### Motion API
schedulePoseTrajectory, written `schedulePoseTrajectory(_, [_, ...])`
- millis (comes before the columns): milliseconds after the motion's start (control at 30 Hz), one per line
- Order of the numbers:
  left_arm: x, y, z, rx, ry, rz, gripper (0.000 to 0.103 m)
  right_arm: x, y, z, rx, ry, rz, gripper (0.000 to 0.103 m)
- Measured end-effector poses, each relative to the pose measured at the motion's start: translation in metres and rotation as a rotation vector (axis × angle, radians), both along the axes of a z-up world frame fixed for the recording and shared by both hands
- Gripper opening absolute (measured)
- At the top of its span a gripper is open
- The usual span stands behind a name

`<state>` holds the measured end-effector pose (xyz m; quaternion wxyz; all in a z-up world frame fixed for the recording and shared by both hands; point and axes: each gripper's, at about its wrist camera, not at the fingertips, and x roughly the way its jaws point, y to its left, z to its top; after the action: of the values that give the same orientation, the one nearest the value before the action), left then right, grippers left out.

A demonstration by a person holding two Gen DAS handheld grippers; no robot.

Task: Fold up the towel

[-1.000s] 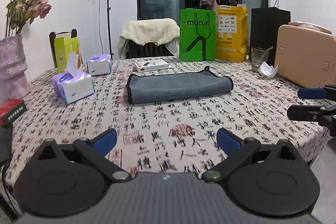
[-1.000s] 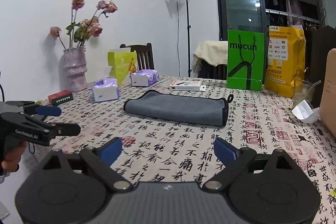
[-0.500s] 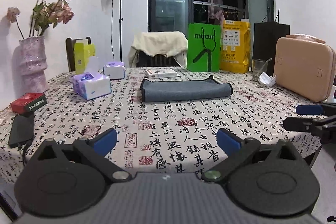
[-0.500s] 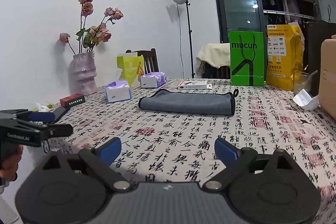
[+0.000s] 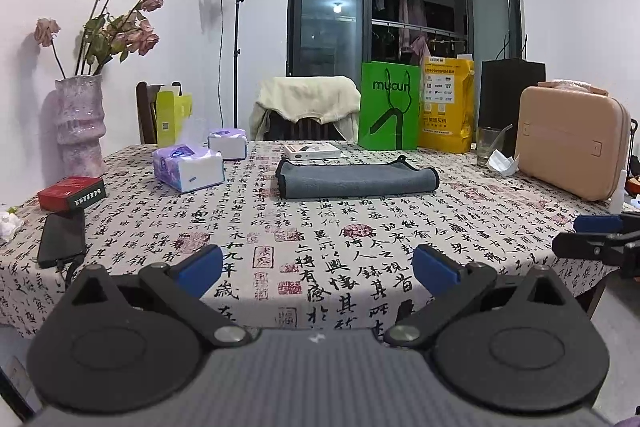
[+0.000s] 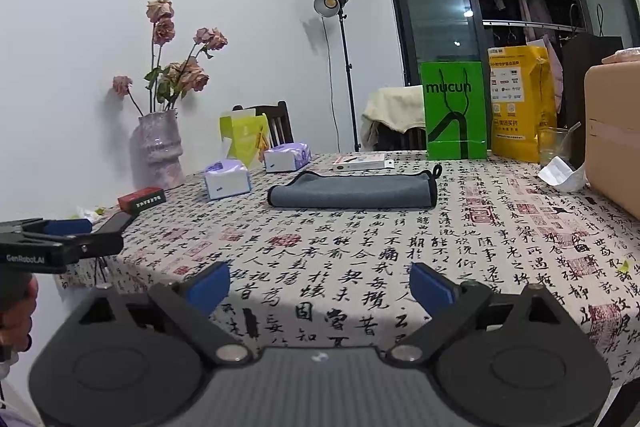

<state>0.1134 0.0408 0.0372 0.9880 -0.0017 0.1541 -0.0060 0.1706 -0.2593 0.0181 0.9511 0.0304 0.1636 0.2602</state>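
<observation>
The grey microfibre towel with dark piping (image 5: 356, 179) lies already doubled into a long flat band near the middle of the desk covered by a calligraphy-print cloth (image 5: 320, 251), well apart from both tools. The left hand-held gripper (image 5: 318, 265) and the right hand-held gripper (image 6: 319, 283) hover off the near edge, each released with its blue pads spread and nothing between them. If another fold is wanted, it would go best by pinching the two corners of one short end together, lifting low, and laying that end squarely over the other, keeping clear of the white-and-purple tissue pack (image 5: 188, 169) to the left.
</observation>
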Motion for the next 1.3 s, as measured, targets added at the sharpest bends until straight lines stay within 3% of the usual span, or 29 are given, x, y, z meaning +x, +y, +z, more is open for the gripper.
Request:
schedulePoseTrajectory(200, [-0.010,0.001,-0.003,-0.010,-0.012,-0.016,0.103,-0.018,0.005,-0.002,-0.014,-0.010,0.004,0.097])
schedulePoseTrajectory(667, [-0.047,0.002,-0.009,0.063,-0.009,-0.013,0.103,-0.055,0.009,-0.004,-0.026,-0.053,-0.036,0.099])
schedulePoseTrajectory(867, [-0.065,-0.009,-0.008,0.020,-0.014,-0.018,0.103,-0.069,0.011,-0.004,-0.030,-0.042,-0.029,0.100])
schedulePoseTrajectory(1300, [-0.092,-0.020,-0.021,0.018,-0.019,0.000,0.103,-0.097,0.011,-0.017,-0.045,-0.023,-0.039,0.101])
